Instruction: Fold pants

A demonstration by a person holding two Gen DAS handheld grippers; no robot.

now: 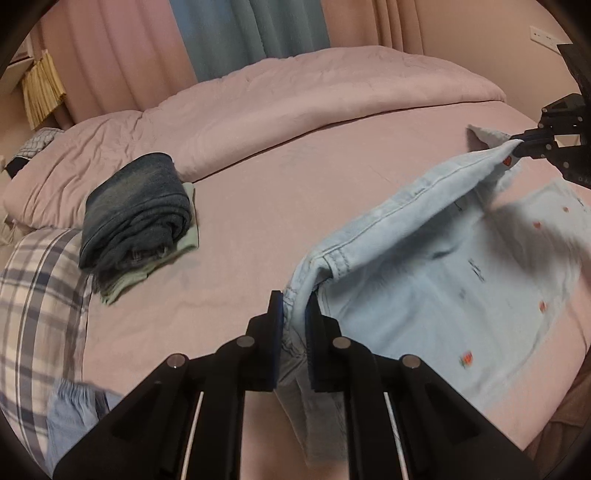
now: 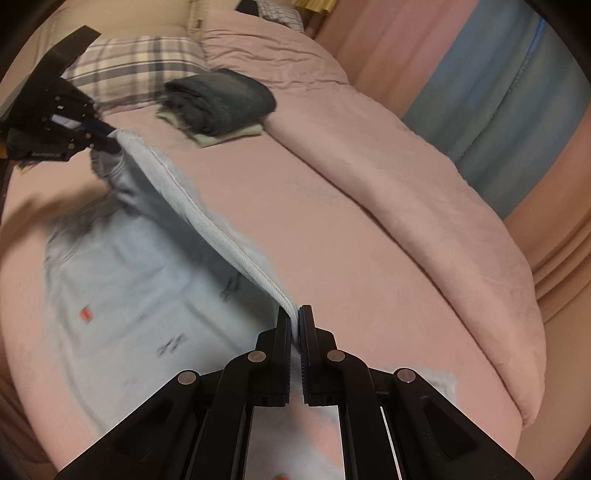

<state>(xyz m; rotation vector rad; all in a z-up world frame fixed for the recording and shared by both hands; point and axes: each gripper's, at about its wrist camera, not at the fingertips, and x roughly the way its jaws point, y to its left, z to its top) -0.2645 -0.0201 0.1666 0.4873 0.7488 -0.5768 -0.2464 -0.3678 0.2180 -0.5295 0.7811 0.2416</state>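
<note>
pink sheet [image 1: 295, 192] covers the bed, smooth across the middle with faint creases. a pink duvet [image 1: 295, 92] is bunched in a long ridge along the far side of the bed. a plaid pillow [image 1: 37, 295] lies at the head end, with a pale blue garment [image 1: 70, 413] beside it at the near edge of the left wrist view. near the pillow sits a stack of folded clothes: dark denim [image 1: 136, 214] on top of a pale green piece [image 1: 125, 284], touching the foot of the duvet ridge.

room: pink curtains [image 1: 122, 44] hang behind the bed with a blue curtain [image 1: 251, 29] between them. a white wall socket [image 1: 543, 37] is on the wall at upper right of the left wrist view. a yellow fringed cloth [image 1: 40, 88] hangs at upper left.

pants [image 1: 443, 266]: light blue denim with small red motifs, spread on the sheet on the near side of the bed, well apart from the folded stack. one long edge is raised off the sheet and stretched between the two tools; the rest lies flat below it, blurred in both views.

left hand-held gripper [image 1: 295, 314]: jaws clamped on one end of the raised edge, fabric bunched between the pads.

right hand-held gripper [image 2: 294, 325]: jaws clamped on the other end of the raised edge, a thin fold of denim between the pads. each tool shows at the far side of the other's view, pinching the cloth.
</note>
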